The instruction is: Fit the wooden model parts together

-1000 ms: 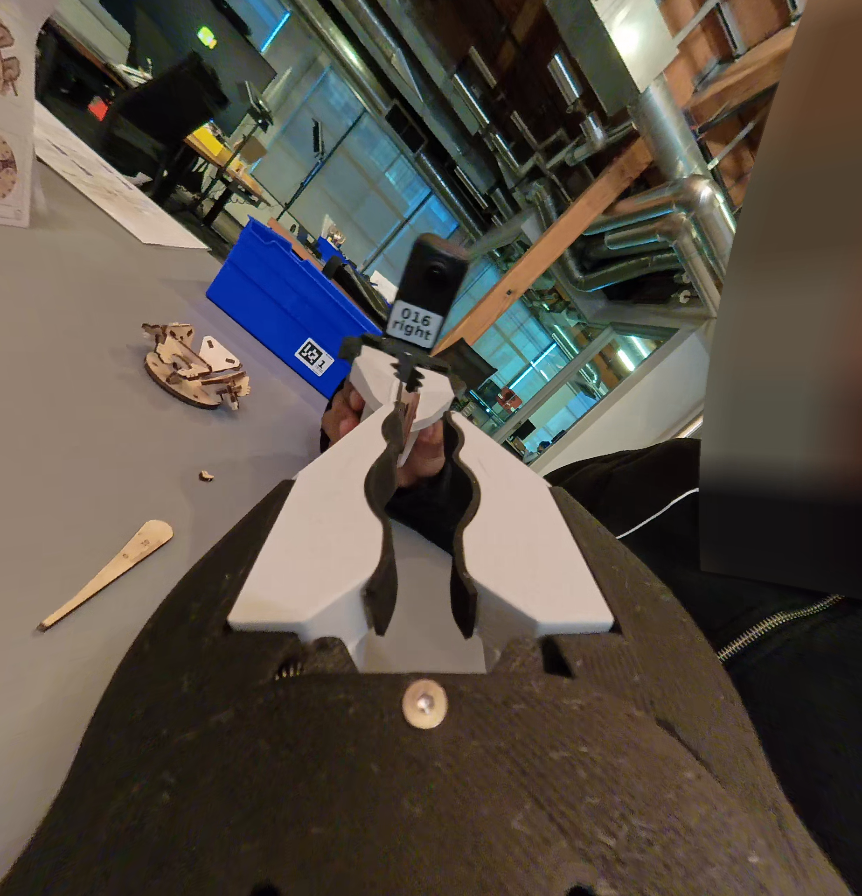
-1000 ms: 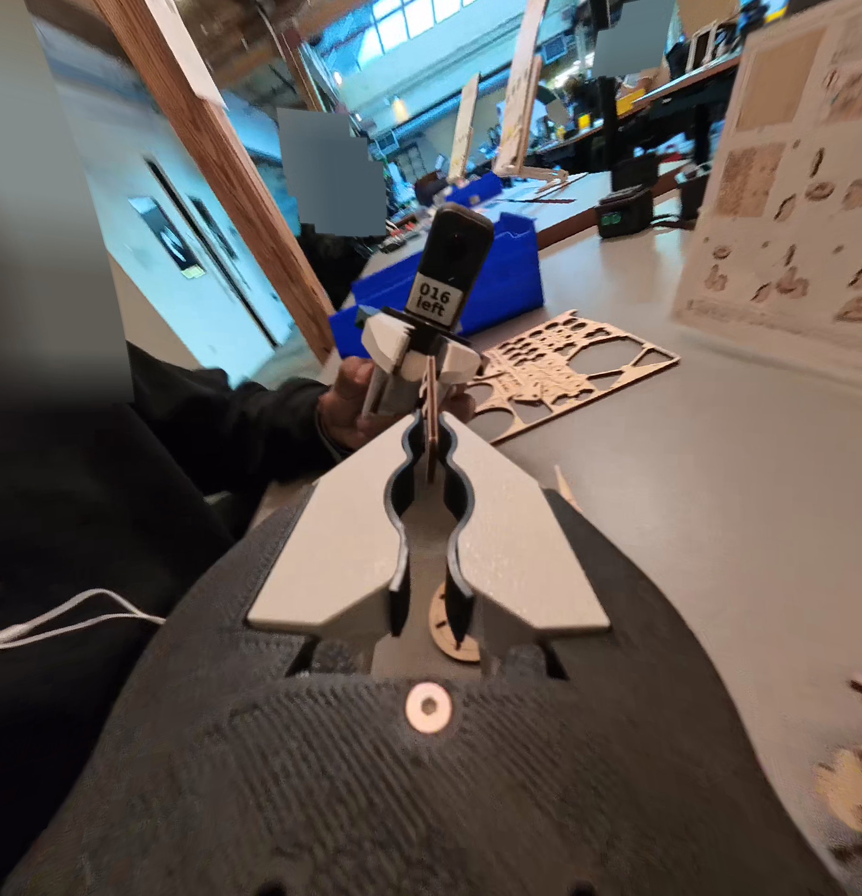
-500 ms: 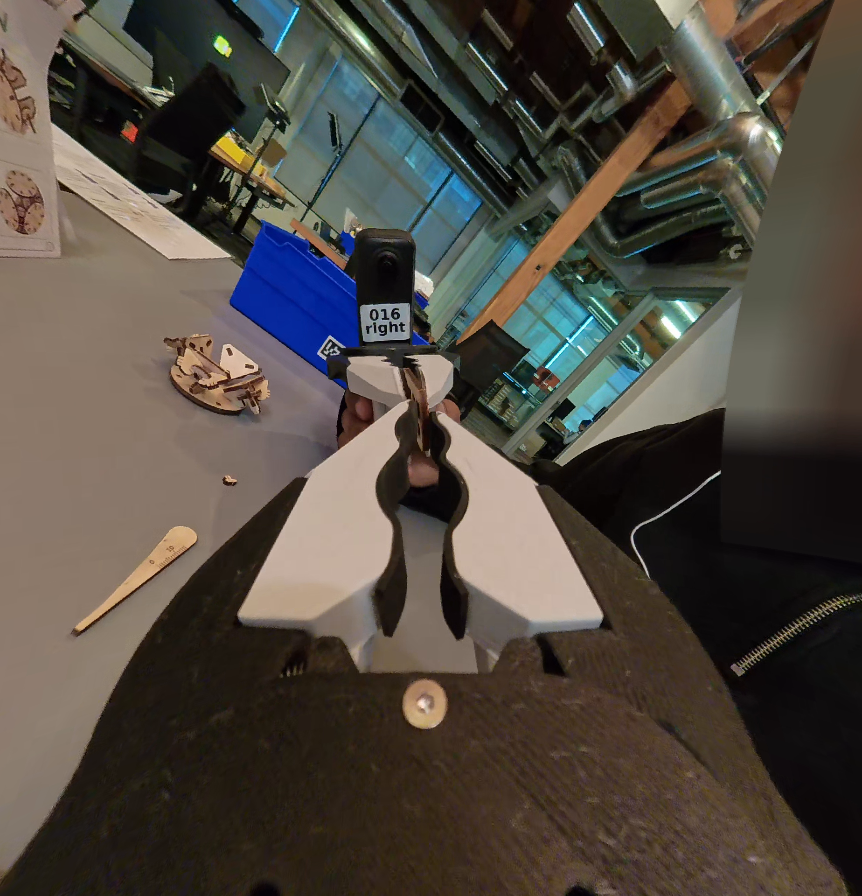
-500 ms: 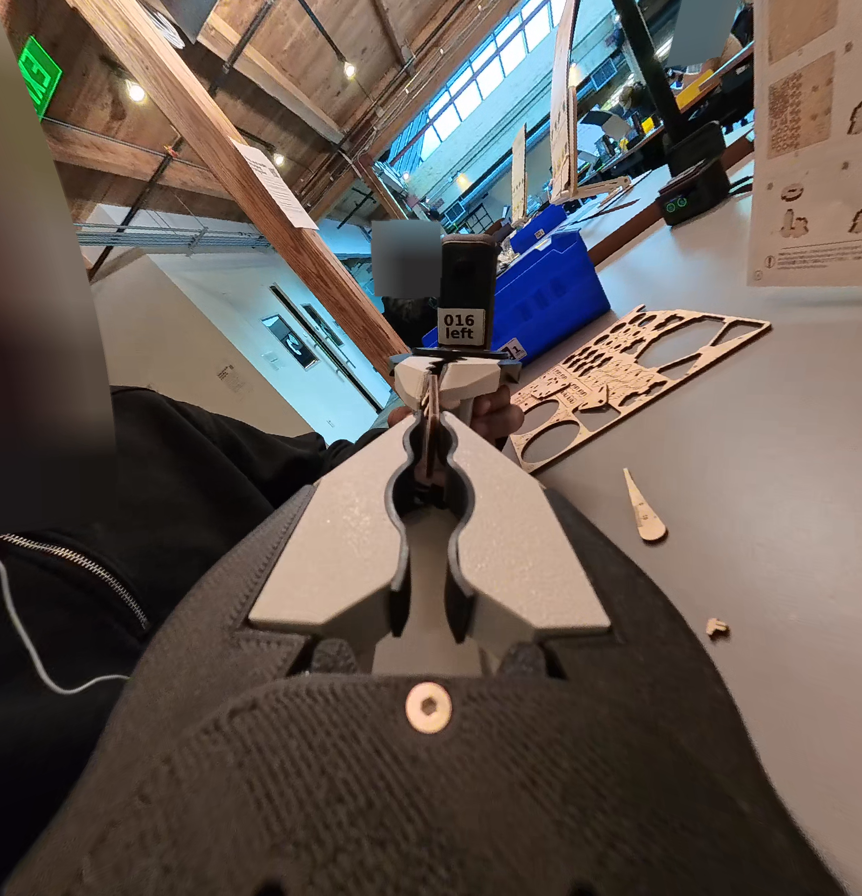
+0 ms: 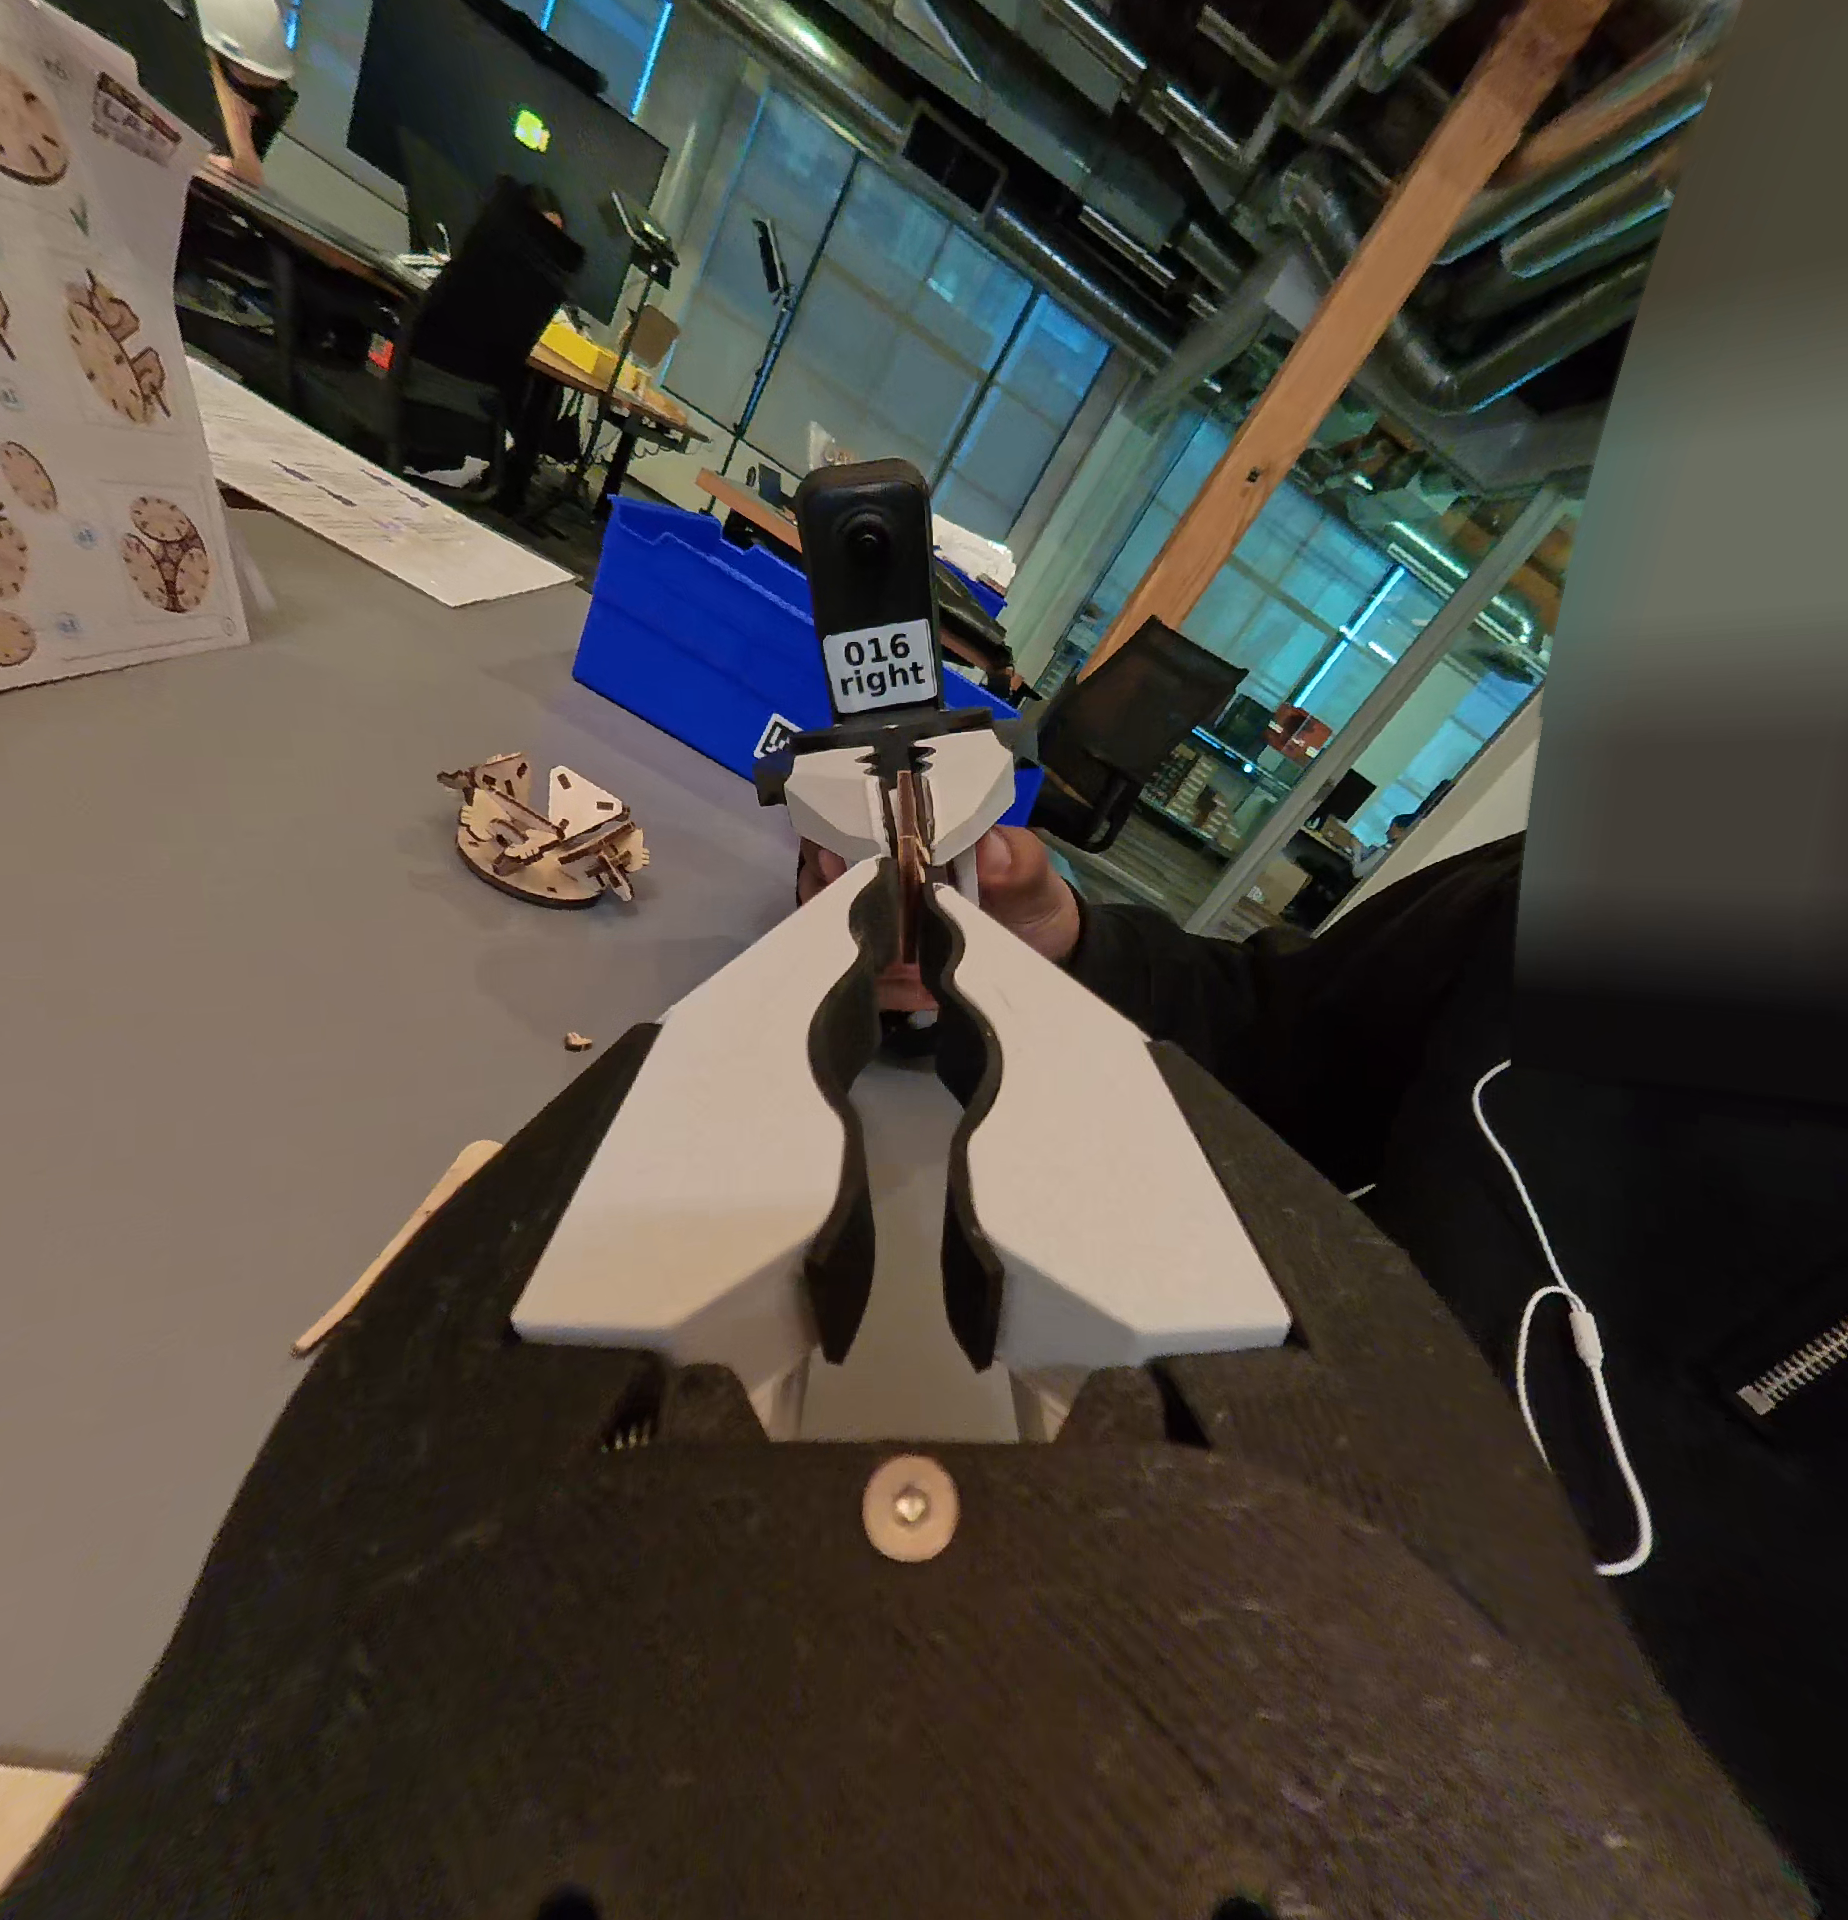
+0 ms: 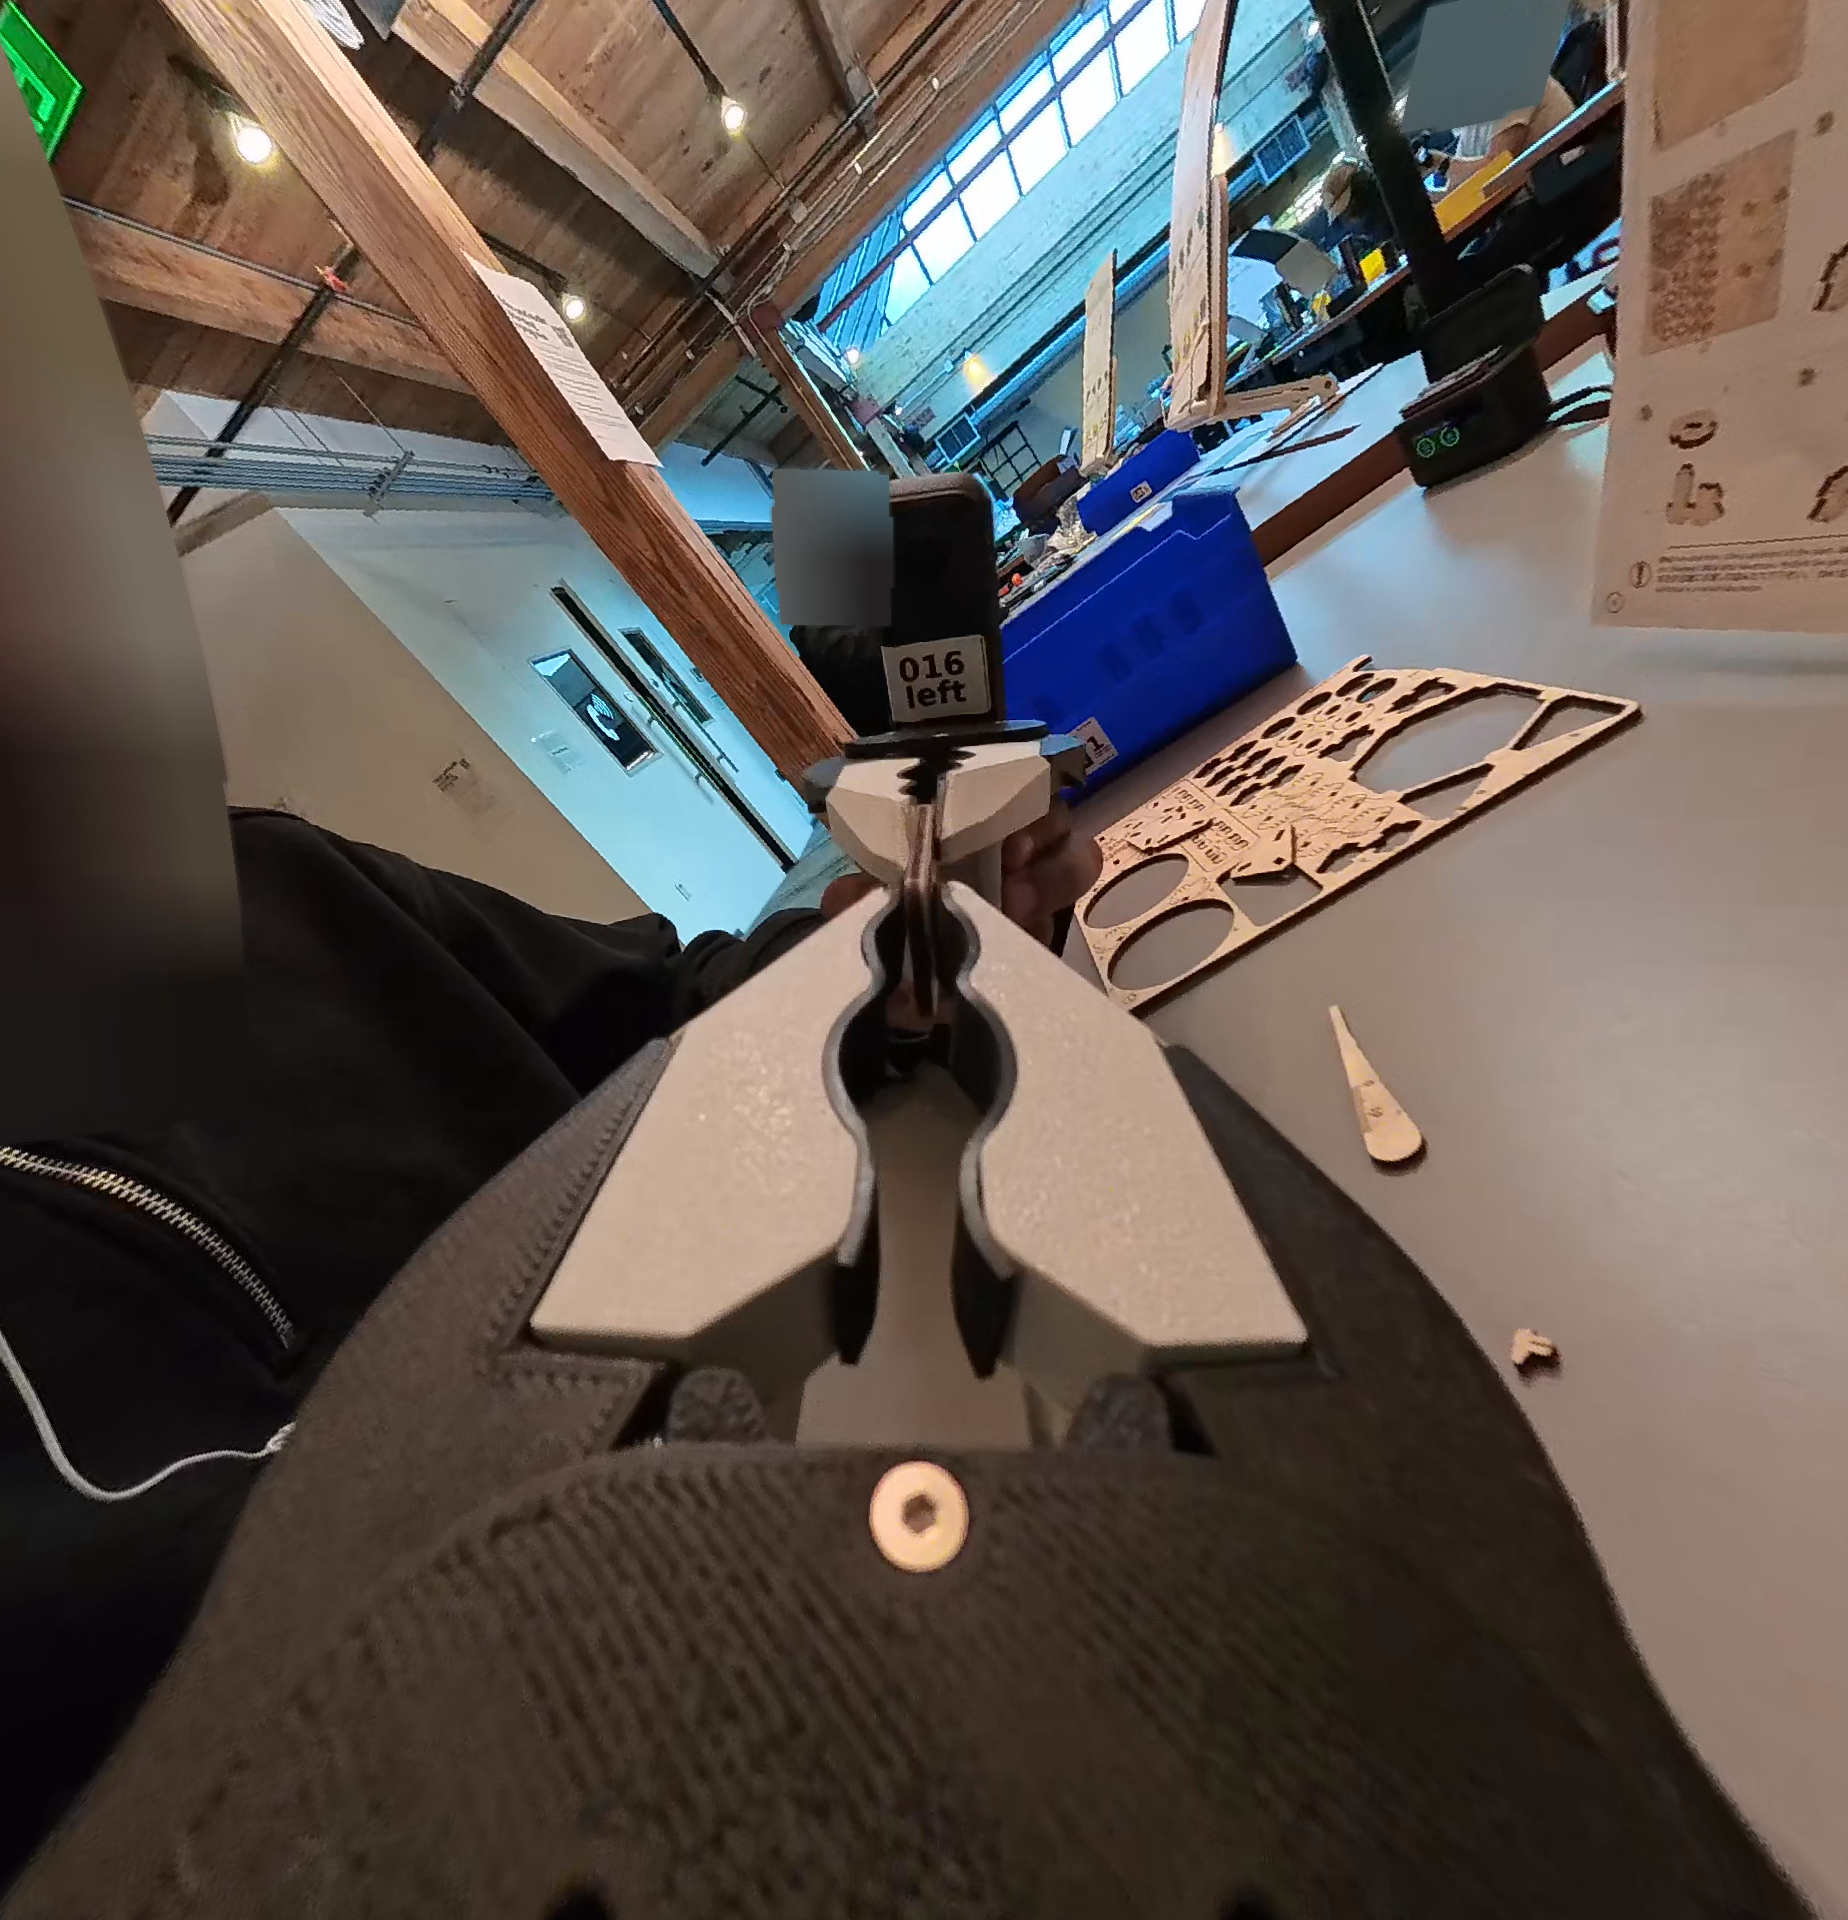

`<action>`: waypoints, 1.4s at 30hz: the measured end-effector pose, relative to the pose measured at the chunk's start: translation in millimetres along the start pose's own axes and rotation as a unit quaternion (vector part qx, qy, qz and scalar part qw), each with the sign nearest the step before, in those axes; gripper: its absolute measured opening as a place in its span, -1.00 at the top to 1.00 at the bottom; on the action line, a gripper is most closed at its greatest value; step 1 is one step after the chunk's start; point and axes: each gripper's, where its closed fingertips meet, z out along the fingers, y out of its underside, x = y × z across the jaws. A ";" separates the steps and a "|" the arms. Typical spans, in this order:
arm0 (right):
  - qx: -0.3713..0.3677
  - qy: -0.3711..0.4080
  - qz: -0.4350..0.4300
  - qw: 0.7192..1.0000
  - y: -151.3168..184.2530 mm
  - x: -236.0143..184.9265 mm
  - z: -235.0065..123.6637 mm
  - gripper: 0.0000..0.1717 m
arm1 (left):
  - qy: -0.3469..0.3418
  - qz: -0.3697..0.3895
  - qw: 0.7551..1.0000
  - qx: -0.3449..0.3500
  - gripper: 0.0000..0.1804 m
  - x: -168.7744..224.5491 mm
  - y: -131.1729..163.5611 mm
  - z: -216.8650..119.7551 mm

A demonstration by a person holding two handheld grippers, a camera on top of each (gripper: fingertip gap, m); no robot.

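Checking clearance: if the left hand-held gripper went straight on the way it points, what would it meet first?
The right hand-held gripper, tip to tip with it; both left hand-held gripper and right pinch the same thin wooden piece.

Both wrist cams sit low behind their own jaws, aimed straight at each other at close range, each catching the opposite gripper, the grey table (image 5: 172,935) and blue bin (image 6: 1138,623).
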 end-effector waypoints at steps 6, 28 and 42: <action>-0.011 0.003 -0.002 1.000 1.4 -2.3 0.6 0.98 | -0.018 0.034 0.999 -0.002 0.98 0.1 -0.3 -0.4; -0.046 0.046 -0.022 0.998 5.2 4.7 -4.0 0.99 | -0.090 0.159 0.983 -0.025 0.77 -5.9 -6.6 -4.7; -0.163 0.181 -0.104 0.964 32.1 37.1 -9.7 0.98 | -0.248 0.380 0.860 -0.232 0.80 -46.1 36.6 -7.2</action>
